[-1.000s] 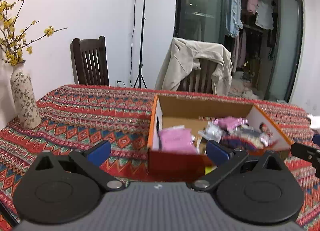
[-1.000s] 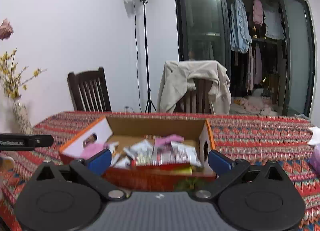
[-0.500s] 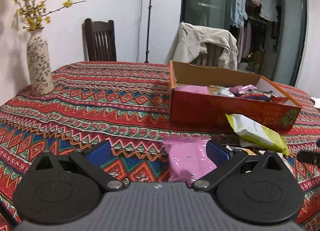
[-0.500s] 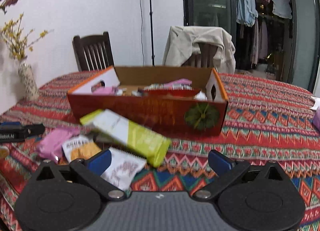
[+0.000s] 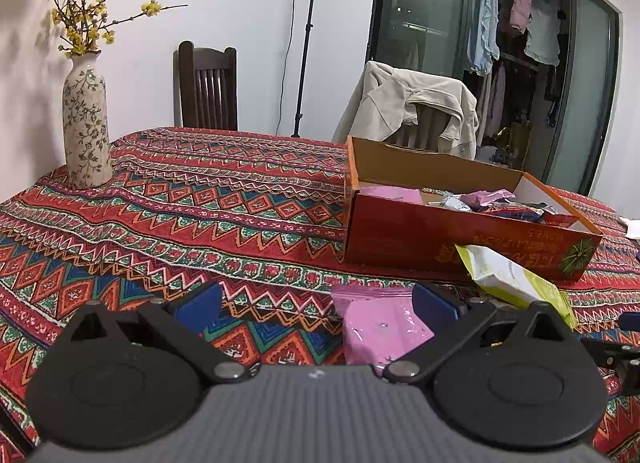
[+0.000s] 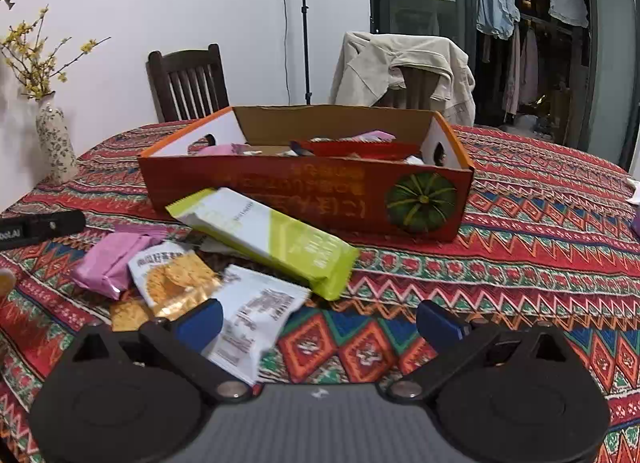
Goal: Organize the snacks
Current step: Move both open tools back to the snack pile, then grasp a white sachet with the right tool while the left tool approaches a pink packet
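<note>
Honestly, my left gripper [image 5: 316, 305] and right gripper [image 6: 318, 321] both gape wide, holding nothing. I judge the pink packet [image 5: 380, 327] light, soft and slippery, so I'd pinch its crimped end.

The box [image 6: 304, 191] is of cardboard, matt brown inside and printed red outside, and the tablecloth [image 5: 200, 215] is woven cloth with a rough look. The pink packet [image 5: 380, 327] and the green-white packet [image 6: 272, 239] are of glossy plastic film. The vase [image 5: 86, 119] looks like smooth glazed ceramic, the chair [image 5: 206, 91] dark wood.
</note>
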A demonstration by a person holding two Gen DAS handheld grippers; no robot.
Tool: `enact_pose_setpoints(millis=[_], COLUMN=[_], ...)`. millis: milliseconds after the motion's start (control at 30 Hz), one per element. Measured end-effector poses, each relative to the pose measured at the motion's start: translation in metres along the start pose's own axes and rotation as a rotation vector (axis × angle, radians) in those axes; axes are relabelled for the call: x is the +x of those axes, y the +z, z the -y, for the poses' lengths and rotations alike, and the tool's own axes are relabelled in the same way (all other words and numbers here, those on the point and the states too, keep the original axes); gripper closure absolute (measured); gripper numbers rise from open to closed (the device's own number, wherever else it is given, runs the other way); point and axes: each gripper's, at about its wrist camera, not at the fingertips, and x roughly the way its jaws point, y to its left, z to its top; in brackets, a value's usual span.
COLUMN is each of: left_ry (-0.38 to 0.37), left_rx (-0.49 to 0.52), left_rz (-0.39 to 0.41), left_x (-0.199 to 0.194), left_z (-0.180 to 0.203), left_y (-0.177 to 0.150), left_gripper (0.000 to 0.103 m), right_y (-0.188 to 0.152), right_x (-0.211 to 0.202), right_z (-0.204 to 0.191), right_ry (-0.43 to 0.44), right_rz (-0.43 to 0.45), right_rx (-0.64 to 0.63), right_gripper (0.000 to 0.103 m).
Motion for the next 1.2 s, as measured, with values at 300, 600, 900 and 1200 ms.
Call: enact_pose_setpoints(millis=[300,600,900,1200], left_ry=[-0.004,-0.008,0.000,0.011], left_rx=[-0.016,-0.017,-0.014,-0.012], left_rz=[-0.008,-0.017,-0.034,-0.057], left_x=[0.000,0.002,0.005,0.010], left_z=[-0.003,-0.003,-0.002,-0.002], left_y=[0.000,-0.001,-0.002,-0.003], left_gripper=[0.000,0.000,0.000,0.000], right_y=[0.014,0.004,-0.003,-0.004], right_x=[0.022,0.043,0.035,0.021], right_z=[-0.023,-0.013,-0.011,-0.003], right_ry=[-0.009,-0.060,-0.018,0.008], right_rz=[-0.034,-0.112,-0.071,-0.014], right_rx=[-0.032,-0.001,-0.020,0.020], right_gripper=[0.000,0.001,0.014,0.063])
